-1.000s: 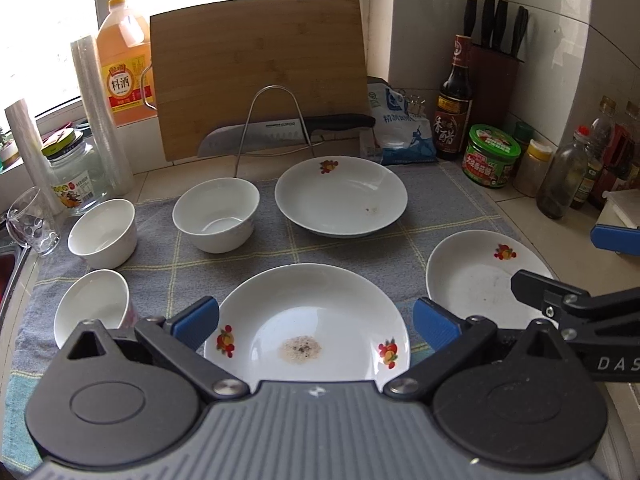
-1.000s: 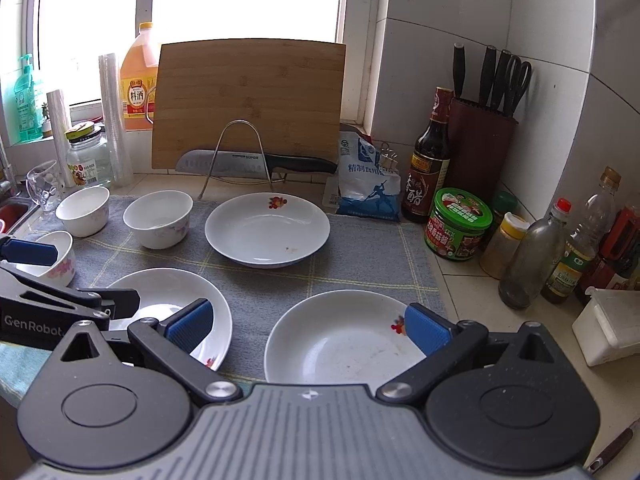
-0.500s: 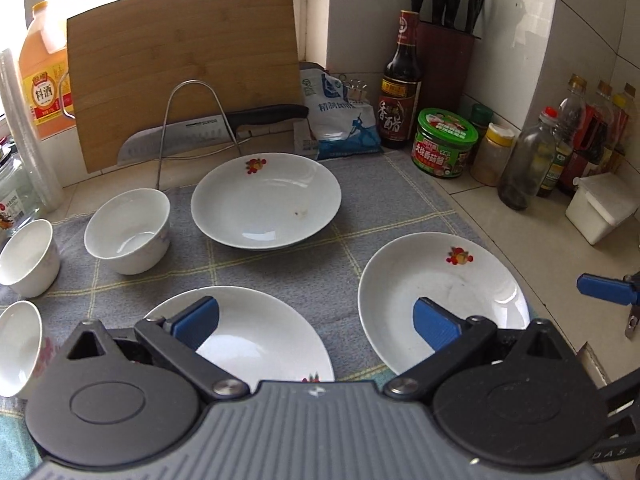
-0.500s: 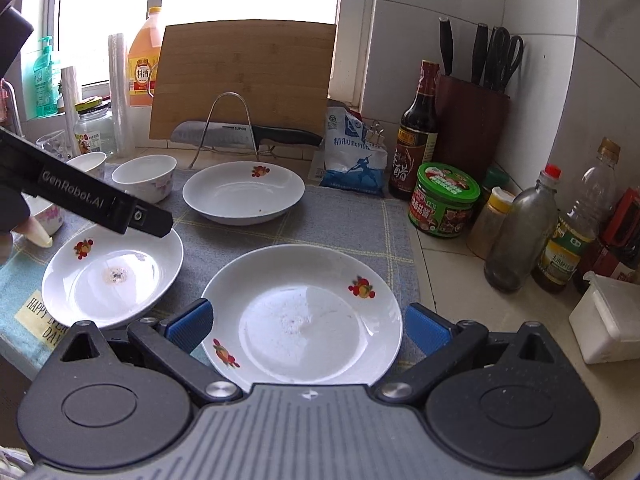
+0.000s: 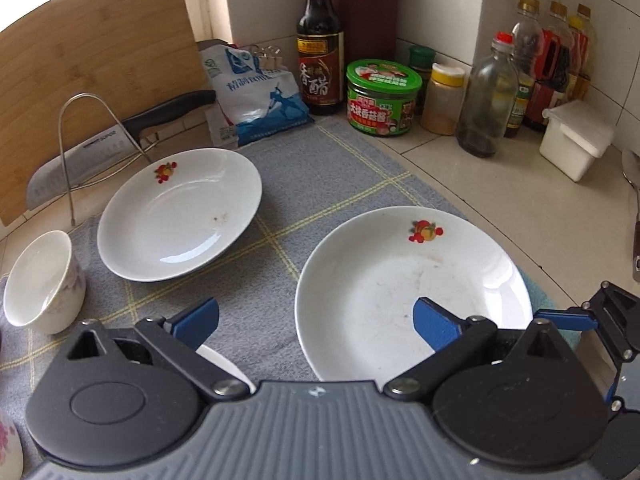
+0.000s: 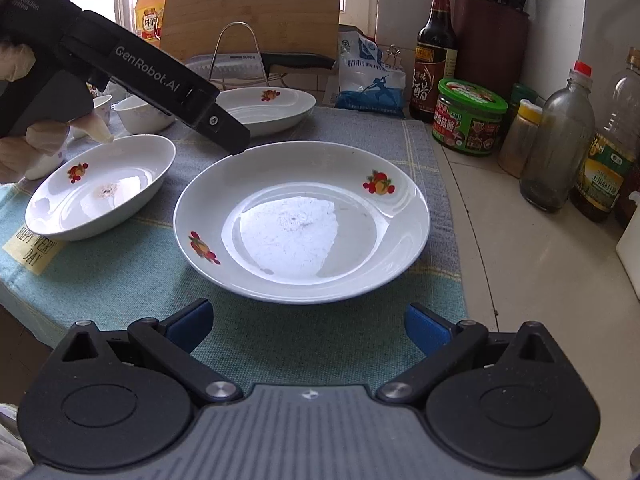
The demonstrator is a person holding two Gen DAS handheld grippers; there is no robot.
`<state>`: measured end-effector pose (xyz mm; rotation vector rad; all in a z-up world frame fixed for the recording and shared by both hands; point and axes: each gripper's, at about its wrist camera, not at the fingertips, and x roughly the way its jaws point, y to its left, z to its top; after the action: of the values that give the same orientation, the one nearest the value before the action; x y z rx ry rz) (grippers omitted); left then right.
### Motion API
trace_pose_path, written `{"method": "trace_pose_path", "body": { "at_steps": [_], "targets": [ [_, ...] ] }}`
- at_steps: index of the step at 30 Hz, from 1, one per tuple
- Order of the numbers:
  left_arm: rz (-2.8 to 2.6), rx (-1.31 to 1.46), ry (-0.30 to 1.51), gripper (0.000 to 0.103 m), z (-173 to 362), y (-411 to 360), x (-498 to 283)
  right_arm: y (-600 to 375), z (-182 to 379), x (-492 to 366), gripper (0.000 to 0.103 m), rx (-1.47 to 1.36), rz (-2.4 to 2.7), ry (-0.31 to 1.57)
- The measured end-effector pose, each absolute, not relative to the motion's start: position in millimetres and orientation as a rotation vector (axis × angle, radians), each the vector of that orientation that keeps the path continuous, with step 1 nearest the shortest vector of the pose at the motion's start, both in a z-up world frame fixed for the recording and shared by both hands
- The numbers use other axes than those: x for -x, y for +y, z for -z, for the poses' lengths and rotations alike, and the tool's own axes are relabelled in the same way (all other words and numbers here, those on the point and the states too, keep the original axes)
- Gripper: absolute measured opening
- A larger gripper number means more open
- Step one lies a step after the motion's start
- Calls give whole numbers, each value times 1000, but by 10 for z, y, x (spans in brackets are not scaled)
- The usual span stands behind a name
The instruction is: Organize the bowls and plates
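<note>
Three white plates with fruit prints lie on a grey-green cloth. The near right plate [image 5: 412, 288] [image 6: 300, 220] lies right in front of both grippers. My left gripper [image 5: 316, 320] is open, its right finger over this plate's near left rim. My right gripper [image 6: 306, 324] is open and empty, just short of the plate's near edge. A second plate [image 5: 180, 216] [image 6: 264, 110] lies farther back. A third plate [image 6: 100, 188] with a stain lies to the left. White bowls [image 5: 42, 280] [image 6: 142, 114] stand at the left.
A knife on a wire rack [image 5: 92, 148] and a cutting board [image 5: 92, 60] stand at the back. A salt bag [image 5: 260, 96], vinegar bottle [image 5: 320, 48], green jar [image 5: 382, 98], several bottles [image 5: 486, 96] and a white box [image 5: 576, 140] line the right corner. The cloth's front edge [image 6: 24, 292] hangs over the counter.
My left gripper swung right and down, from over the stained plate to the near right plate. My right gripper drew back and lowered to that plate's front edge. Both stayed open.
</note>
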<state>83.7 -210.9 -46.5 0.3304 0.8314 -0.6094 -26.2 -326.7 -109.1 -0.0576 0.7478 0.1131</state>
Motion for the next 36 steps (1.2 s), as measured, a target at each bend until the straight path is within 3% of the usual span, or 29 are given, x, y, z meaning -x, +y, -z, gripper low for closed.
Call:
{"method": "trace_pose_path", "body": {
  "at_steps": [22, 29, 36],
  "targets": [
    [841, -393, 1012, 100, 818, -2537, -1435, -3410, 1184, 79, 103, 124, -256, 699],
    [898, -465, 1057, 84, 899, -2677, -1476, -3430, 1183, 59, 103, 127, -279, 698],
    [922, -500, 1087, 78, 926, -2734, -1542, -3480, 1166, 23, 103, 114, -287, 698]
  ]
}}
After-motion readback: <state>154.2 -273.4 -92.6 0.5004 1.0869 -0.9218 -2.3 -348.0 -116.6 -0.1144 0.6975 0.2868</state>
